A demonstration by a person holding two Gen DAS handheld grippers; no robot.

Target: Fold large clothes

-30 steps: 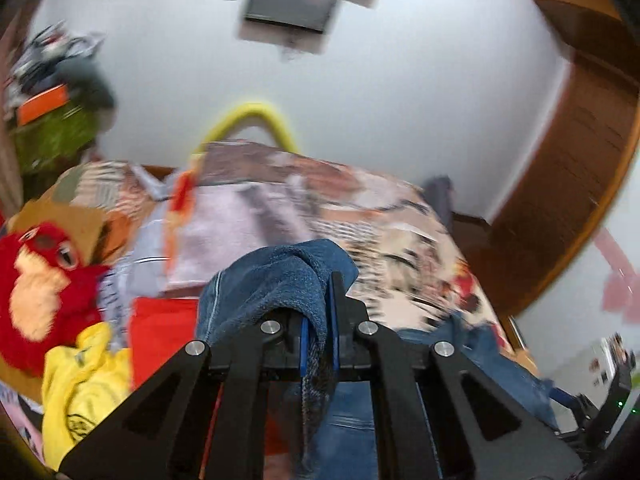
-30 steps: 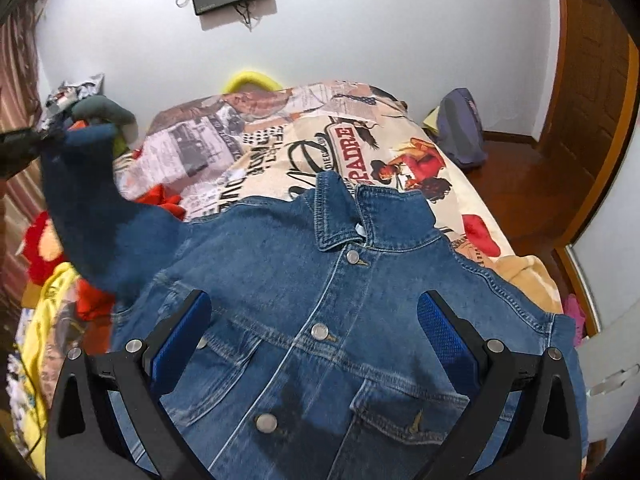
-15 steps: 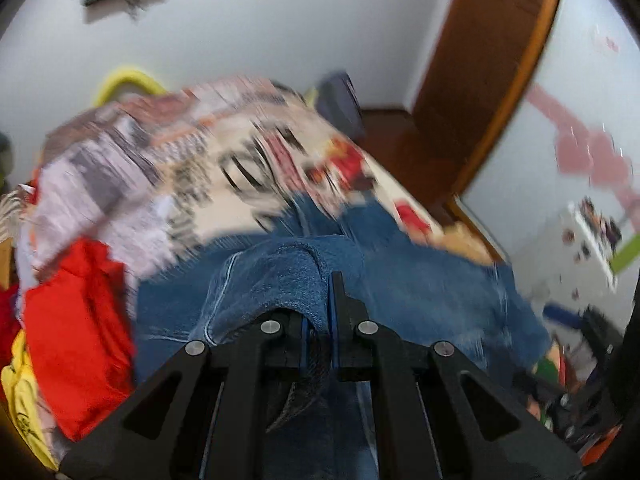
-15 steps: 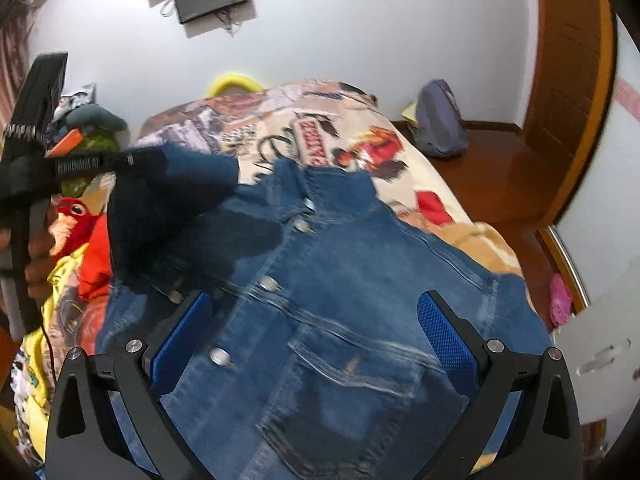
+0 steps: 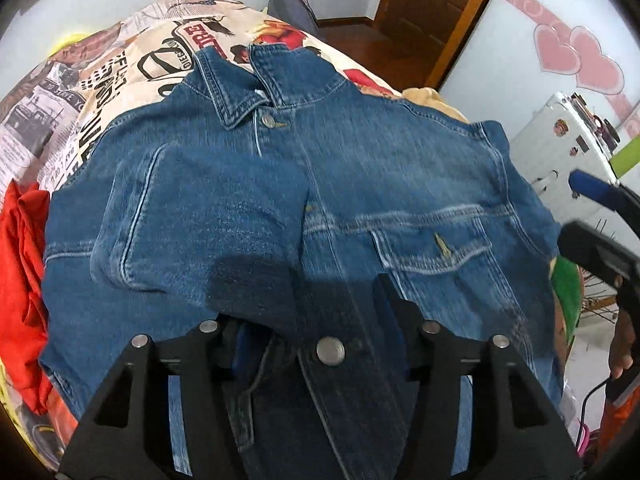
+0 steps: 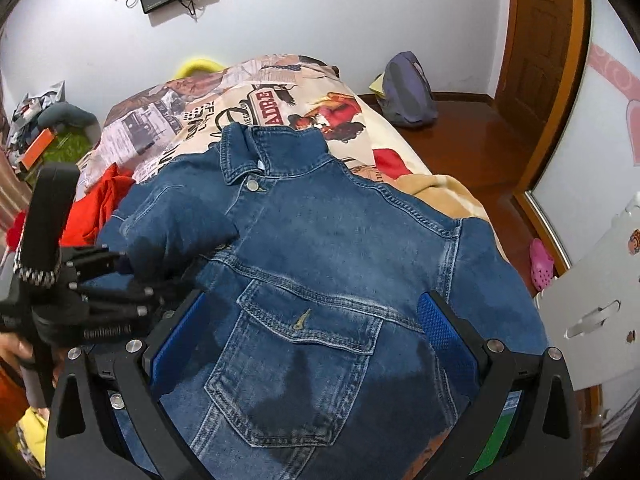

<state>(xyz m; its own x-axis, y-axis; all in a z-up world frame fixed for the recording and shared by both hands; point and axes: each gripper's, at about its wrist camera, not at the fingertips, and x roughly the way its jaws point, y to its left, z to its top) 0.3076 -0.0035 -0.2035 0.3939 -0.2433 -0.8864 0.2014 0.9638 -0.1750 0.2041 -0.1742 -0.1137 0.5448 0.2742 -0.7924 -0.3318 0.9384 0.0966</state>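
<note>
Denim jacket (image 6: 320,264) lies collar-away; left tool (image 5: 312,344) open, right tool (image 6: 308,328) open.

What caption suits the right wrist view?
Open right gripper above denim jacket; left gripper folds its sleeve inward.

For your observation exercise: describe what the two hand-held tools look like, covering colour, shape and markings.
Both are black, angular two-finger frames studded with silver bolts and lined with blue textured pads. The left tool carries small white lettering, too blurred to read. The right tool shows triangular cut-outs.

One denim jacket (image 6: 320,264), two claws (image 6: 304,320)
</note>
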